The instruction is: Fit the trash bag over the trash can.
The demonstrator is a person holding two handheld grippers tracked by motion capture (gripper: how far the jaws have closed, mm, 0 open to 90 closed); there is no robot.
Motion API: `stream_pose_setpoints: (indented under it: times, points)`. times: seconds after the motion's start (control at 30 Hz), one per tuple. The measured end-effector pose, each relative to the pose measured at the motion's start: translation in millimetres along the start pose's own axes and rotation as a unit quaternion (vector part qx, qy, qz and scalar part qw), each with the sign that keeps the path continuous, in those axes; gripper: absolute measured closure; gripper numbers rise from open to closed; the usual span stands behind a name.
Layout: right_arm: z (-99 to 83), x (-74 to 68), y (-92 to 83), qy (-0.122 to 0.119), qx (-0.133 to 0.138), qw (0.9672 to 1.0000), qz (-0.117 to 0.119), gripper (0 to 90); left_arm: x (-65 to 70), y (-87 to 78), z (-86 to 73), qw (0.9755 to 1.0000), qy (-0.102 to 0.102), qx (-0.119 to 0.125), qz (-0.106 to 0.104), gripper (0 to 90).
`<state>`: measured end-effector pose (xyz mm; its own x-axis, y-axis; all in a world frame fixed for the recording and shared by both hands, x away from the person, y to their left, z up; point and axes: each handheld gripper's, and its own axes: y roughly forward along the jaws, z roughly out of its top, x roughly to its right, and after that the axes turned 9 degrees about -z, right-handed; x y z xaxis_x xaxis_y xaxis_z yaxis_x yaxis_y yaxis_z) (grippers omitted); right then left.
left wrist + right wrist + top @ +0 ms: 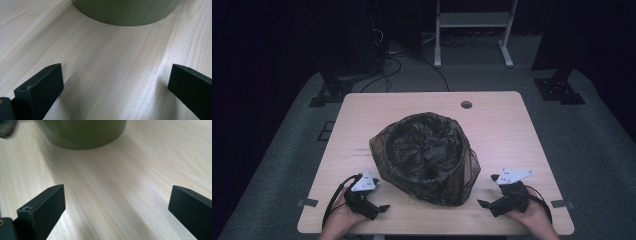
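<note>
I see a green bin [424, 157] lined with a black bin bag [422, 145], standing upright near the middle of the tabletop [502, 130], slightly toward the near edge. The bag's skirt drapes over the rim and down the outside. The left gripper [384, 207] sits by the near-left corner, just beside the bin's near-left side, not touching it. Its jaws are spread wide with only bare wood between them; in the left gripper view the bin's green wall [127, 12] is ahead, apart from both jaws. The right gripper [482, 203] sits toward the near-right corner, near the bin's near-right side, also clear of it. Its jaws are likewise released and hold nothing; the green wall [82, 132] shows up ahead at upper left. Cable hole [466, 104] lies near the far edge.
</note>
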<state>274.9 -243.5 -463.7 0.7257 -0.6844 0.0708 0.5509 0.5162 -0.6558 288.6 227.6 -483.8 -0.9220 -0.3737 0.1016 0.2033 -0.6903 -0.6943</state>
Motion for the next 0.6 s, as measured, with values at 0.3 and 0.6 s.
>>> stream_pose_setpoints:
  times: [0.3,0.6]
  points:
    - [-0.9,-2.2,23.1,-0.004,-0.019,0.9998,-0.001,0.2,0.0,0.0,0.0,1.0000,0.000,0.000,0.000,0.0]
    - [-1.8,-7.1,33.8,-0.017,-0.028,0.9995,-0.005,0.0,0.0,0.0,0.0,1.0000,0.000,0.000,0.000,0.0]
